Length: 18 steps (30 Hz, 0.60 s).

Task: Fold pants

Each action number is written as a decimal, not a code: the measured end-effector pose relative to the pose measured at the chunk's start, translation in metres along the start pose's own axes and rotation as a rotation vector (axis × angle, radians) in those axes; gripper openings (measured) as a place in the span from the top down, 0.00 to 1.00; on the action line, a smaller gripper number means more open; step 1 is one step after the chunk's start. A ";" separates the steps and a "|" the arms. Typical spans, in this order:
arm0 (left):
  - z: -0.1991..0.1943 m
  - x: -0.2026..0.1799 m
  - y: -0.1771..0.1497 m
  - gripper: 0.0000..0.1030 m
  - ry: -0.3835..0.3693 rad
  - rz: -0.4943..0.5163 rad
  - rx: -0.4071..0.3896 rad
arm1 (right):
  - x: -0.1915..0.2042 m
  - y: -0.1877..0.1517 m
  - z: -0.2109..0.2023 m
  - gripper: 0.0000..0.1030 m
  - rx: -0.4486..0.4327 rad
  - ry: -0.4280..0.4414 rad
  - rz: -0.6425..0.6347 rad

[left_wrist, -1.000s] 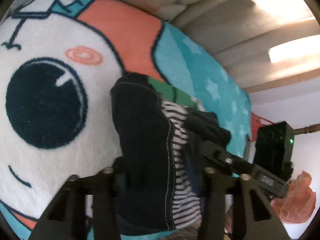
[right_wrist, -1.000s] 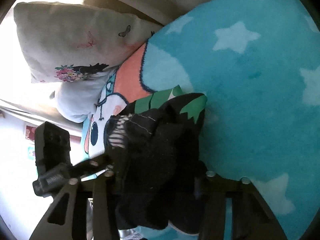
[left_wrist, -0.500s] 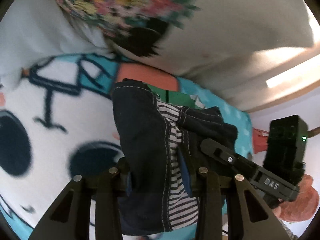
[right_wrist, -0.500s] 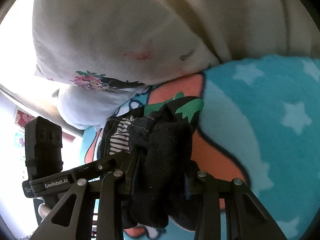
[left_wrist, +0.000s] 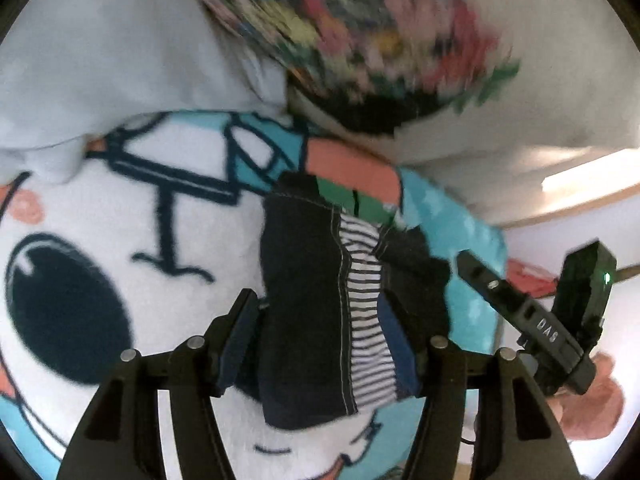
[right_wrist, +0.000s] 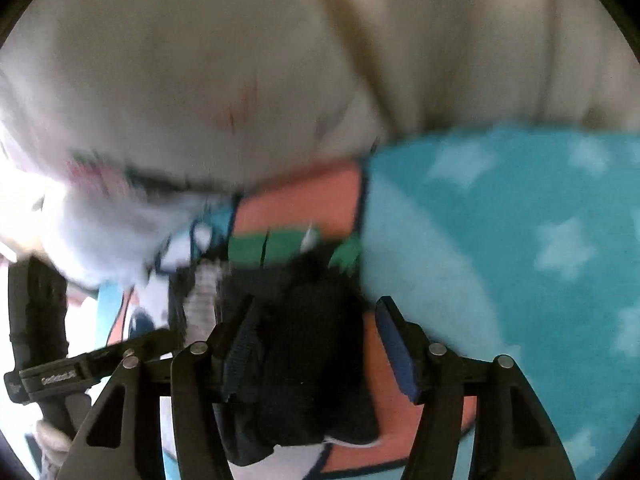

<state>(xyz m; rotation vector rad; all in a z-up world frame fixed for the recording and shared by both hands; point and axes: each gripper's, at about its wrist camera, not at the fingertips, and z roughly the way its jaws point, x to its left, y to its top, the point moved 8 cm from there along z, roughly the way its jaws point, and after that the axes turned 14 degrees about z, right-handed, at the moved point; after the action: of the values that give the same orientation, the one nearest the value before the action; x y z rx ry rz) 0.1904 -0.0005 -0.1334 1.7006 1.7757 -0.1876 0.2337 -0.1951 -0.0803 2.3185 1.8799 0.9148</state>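
My left gripper [left_wrist: 334, 344] has its jaws opening around the folded pants [left_wrist: 316, 312]: the left pad stands just clear of the dark cloth, while the right finger [left_wrist: 440, 354] sits against the bundle's striped lining edge. The pants lie as a compact dark bundle on the cartoon blanket [left_wrist: 100, 240], close to its far edge, where a green printed part of them shows against the blanket's orange patch. Just beyond that edge lies a floral pillow [left_wrist: 360, 32] with a pale blue pillow [left_wrist: 100, 60] beside it.

My right gripper [right_wrist: 316, 344] is opening too. The same bundle [right_wrist: 308, 340] sits between its jaws; the right pad [right_wrist: 394, 344] is plainly apart from the cloth, with blanket showing in the gap, and the left one seems to brush it, though the blur makes that hard to say. The starred turquoise part of the blanket [right_wrist: 520, 240] spreads to the right, a cream pillow [right_wrist: 200, 60] beyond.
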 end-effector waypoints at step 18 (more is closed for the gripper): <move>-0.011 0.036 -0.060 0.41 -0.028 -0.130 0.037 | 0.038 -0.051 0.011 0.62 0.087 -0.081 -0.122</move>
<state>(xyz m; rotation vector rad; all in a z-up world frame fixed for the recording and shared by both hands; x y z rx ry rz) 0.1333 0.0265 -0.1644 1.6008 1.8745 -0.3013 0.1977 -0.1430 -0.0921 2.2203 2.0398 0.7291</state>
